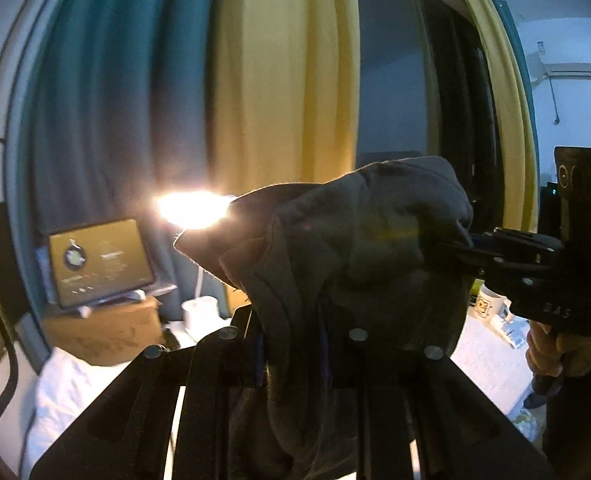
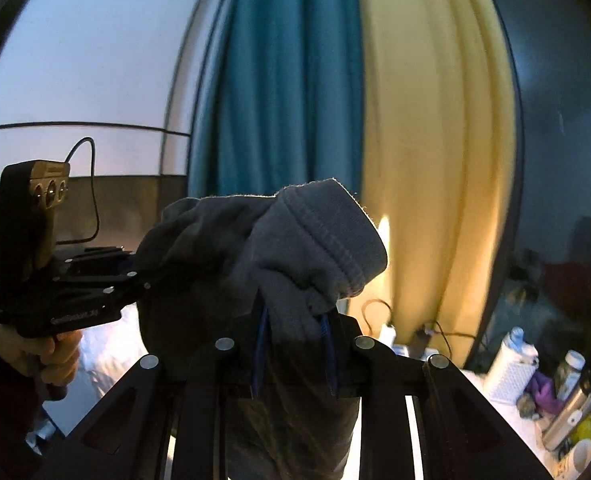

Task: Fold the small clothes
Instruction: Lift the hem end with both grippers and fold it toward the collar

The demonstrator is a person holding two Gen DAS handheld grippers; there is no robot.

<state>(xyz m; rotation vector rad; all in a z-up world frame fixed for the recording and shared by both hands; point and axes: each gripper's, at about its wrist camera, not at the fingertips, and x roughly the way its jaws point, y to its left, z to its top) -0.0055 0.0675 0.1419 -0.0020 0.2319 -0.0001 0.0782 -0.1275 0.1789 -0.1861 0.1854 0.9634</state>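
A small grey knitted garment is held up in the air between both grippers, bunched and hanging down. My left gripper is shut on its lower part, with the cloth between the blue-padded fingers. My right gripper is shut on the same garment, near its ribbed hem. In the left wrist view the right gripper comes in from the right and bites the cloth's edge. In the right wrist view the left gripper does the same from the left.
Teal and yellow curtains hang behind. Below lies a white bedsheet, with a cardboard box, a lit tablet and a bright lamp. A mug stands at the right. Bottles and clutter sit at the lower right.
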